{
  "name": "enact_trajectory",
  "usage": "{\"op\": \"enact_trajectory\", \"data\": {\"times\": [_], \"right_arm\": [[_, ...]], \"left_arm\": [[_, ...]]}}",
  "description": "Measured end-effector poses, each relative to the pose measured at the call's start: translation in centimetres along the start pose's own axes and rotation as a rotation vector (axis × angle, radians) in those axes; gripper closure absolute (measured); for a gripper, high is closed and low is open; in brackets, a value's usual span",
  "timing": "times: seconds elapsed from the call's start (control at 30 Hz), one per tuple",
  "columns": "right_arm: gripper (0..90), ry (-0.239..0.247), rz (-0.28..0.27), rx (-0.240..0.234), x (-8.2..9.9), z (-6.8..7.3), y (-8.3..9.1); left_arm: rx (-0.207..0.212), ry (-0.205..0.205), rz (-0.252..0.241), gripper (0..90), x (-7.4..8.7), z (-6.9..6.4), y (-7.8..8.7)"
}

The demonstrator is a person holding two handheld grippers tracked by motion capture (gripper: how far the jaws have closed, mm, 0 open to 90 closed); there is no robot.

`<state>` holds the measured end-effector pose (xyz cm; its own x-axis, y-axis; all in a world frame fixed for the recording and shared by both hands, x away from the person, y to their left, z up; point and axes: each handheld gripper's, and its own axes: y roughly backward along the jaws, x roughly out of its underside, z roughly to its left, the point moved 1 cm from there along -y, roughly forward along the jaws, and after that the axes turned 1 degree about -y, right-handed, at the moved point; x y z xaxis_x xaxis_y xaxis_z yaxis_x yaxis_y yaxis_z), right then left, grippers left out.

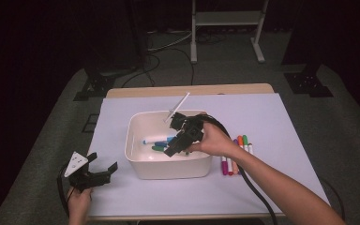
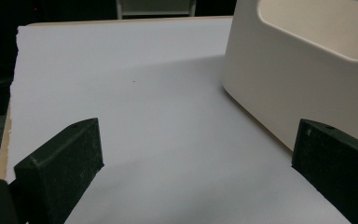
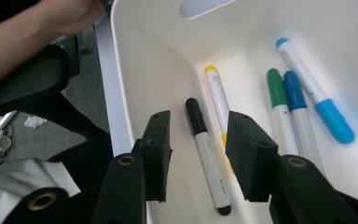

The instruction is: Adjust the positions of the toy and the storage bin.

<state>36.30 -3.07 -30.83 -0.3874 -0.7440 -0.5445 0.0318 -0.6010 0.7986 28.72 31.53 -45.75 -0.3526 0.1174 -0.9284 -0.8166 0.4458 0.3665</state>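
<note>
From above, a white bin sits in the middle of a pale sheet on the table. The right gripper hangs over the bin, tilted down into it, held by the right hand. Blue and green markers lie on the bin's floor beside it. More markers lie in a row on the sheet just right of the bin. The left gripper rests at the sheet's near left corner, well apart from the bin, its jaws spread wide with nothing between them.

Along the left gripper, the two jaws stand far apart over bare sheet. The bin's outer wall rises near the right-hand jaw, not touching it.

Along the right gripper, the jaws are partly open. A black-capped marker lies on the bin floor in the gap between them; the pads do not press on it. A yellow-capped marker lies just beside it, partly hidden by one jaw. Farther over lie a green marker, a dark blue marker touching it, and a light blue marker, angled away.
</note>
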Motion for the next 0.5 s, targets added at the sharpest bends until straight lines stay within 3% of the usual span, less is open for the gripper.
{"op": "enact_trajectory", "data": {"times": [0.2,0.5], "right_arm": [[54.8,-0.018,-0.076,0.029,1.4,0.0,3.3],[48.2,-0.067,-0.144,0.09,4.7,-0.7,7.5]], "left_arm": [[0.0,-0.001,0.0,0.6,0.0,-0.1,0.0],[-0.002,-0.001,0.001,0.6,0.0,-0.1,0.0]]}}
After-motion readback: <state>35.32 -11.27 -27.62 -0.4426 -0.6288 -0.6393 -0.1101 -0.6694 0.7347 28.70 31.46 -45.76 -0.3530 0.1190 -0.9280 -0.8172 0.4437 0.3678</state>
